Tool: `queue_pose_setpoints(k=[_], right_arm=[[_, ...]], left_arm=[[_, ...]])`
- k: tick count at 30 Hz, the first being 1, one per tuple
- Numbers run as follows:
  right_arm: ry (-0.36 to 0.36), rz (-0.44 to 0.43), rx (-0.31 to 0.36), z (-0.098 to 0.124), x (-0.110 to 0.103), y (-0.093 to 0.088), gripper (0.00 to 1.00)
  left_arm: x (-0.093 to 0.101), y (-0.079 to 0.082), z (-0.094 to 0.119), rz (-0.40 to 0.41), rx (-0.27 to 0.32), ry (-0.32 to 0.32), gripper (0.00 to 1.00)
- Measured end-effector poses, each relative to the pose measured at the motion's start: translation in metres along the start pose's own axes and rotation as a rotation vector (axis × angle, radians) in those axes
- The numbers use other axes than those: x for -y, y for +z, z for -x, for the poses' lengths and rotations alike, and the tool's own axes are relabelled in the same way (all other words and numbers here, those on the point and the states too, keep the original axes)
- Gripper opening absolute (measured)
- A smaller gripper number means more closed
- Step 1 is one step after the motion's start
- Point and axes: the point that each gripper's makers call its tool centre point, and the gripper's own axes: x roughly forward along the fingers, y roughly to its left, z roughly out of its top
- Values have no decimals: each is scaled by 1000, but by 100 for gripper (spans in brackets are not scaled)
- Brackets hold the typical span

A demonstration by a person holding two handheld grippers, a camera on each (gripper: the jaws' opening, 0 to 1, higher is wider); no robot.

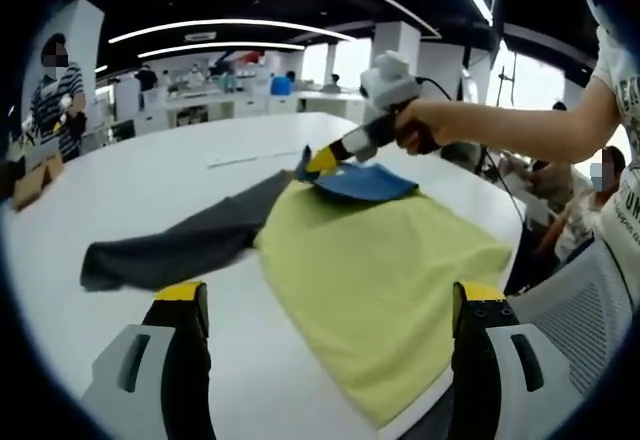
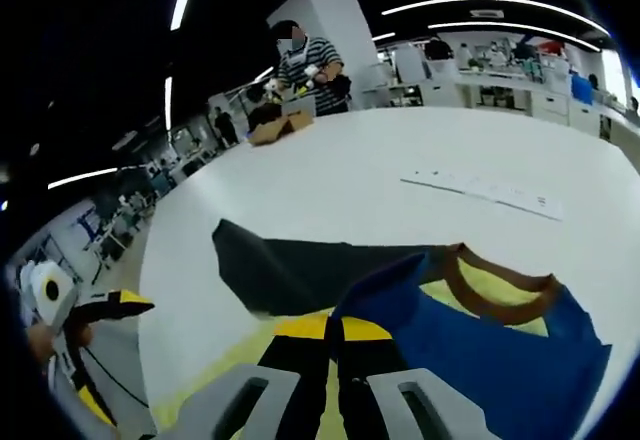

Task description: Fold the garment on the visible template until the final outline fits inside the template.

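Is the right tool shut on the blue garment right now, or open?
Shut on it. In the right gripper view the right tool has its jaws together, pinching the blue garment, whose edge rises off the yellow-green template.
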Motion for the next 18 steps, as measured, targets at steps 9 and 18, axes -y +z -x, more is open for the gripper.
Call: queue_pose_setpoints(k=[9,18], right_arm=[[6,30,-21,-13,-4,-16,0],[-13,42,-24,-23,-5,-28,0]], left_arm=[[-3,1,2,1,7,9,99],[-1,0,4,1,5,10,99]])
